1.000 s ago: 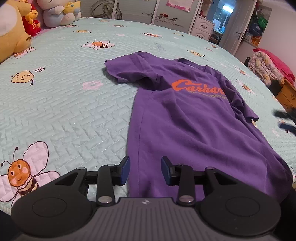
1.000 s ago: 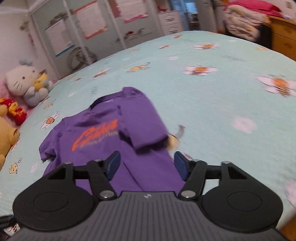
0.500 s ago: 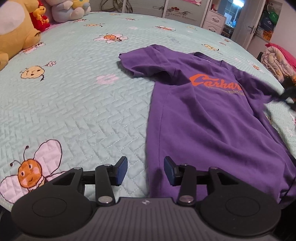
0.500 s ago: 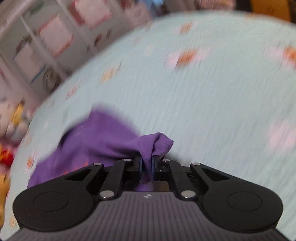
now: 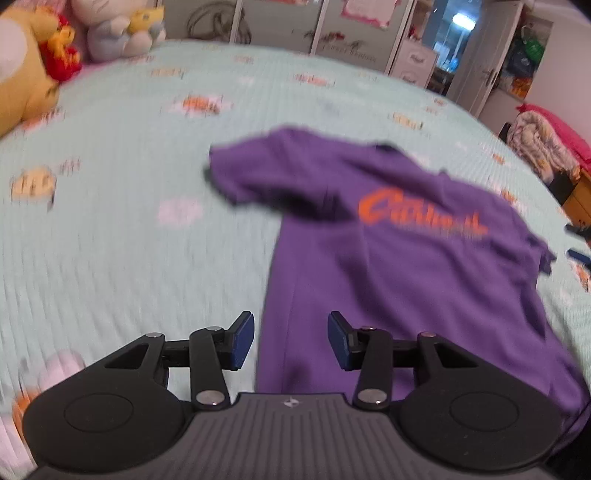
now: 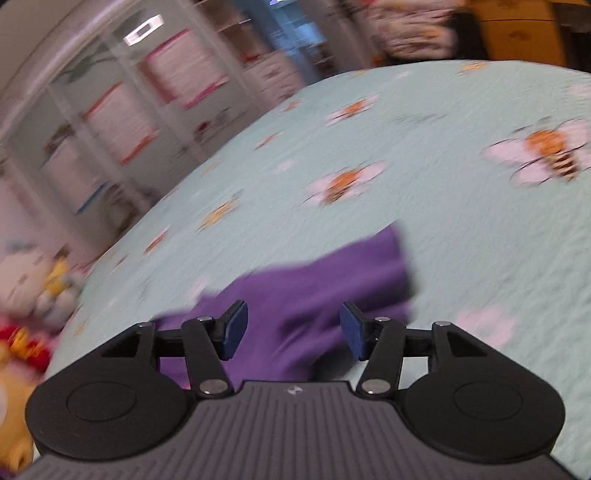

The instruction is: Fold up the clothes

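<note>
A purple T-shirt point(image 5: 406, 266) with orange lettering lies face up on the pale green quilt point(image 5: 129, 240). My left gripper point(image 5: 291, 338) hovers over the shirt's near left edge, open, nothing between its blue pads. In the right wrist view the shirt's sleeve point(image 6: 332, 280) lies stretched out flat on the quilt. My right gripper point(image 6: 293, 330) hangs over that sleeve with its jaws opening; the pads do not press on the cloth. The right gripper's fingertips point(image 5: 578, 242) show at the far right edge of the left wrist view, beside the sleeve.
Plush toys point(image 5: 74, 55) sit at the bed's far left corner. White cupboards point(image 5: 332, 33) line the back wall. A pile of bedding point(image 5: 543, 144) and a wooden dresser point(image 5: 576, 199) stand right of the bed. Bee prints dot the quilt point(image 6: 443, 184).
My right gripper shut on the sleeve, pulled it outward, then let go; the sleeve now lies spread flat. My left gripper moved along the shirt's left edge and stayed open.
</note>
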Tool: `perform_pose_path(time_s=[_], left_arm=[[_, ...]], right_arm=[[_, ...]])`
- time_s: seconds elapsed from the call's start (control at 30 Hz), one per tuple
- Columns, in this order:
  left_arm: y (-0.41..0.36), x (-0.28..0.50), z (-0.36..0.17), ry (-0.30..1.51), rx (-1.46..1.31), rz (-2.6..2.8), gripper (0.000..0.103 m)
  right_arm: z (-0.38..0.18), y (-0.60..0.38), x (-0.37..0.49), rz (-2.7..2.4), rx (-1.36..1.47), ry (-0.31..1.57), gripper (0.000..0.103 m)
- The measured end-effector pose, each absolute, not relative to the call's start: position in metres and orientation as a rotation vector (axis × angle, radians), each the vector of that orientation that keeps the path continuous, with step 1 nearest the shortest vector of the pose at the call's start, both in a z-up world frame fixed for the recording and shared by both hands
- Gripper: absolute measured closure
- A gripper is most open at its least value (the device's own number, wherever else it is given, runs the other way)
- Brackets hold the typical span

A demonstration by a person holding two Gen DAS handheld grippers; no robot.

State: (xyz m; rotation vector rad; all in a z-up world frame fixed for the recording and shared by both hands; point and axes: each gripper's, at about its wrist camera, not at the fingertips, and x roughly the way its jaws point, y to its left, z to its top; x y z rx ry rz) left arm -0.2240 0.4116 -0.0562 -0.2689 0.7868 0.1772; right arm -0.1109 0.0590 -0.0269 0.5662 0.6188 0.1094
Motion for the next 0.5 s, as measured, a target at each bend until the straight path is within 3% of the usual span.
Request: perform_pose_path(time_s=[0.27, 0.5], left_arm=[[0.413, -0.157, 0.008, 0.631, -0.108, 0.184, 0.05], [0.399, -0.122, -0.017, 0.684, -0.13, 0.116, 0.05]], right_arm=[[0.027, 0.138, -0.037, 0.345, 0.336, 0.576, 0.046], [-0.024, 0.173, 0.07, 0.304, 0.122, 0.723, 0.046]])
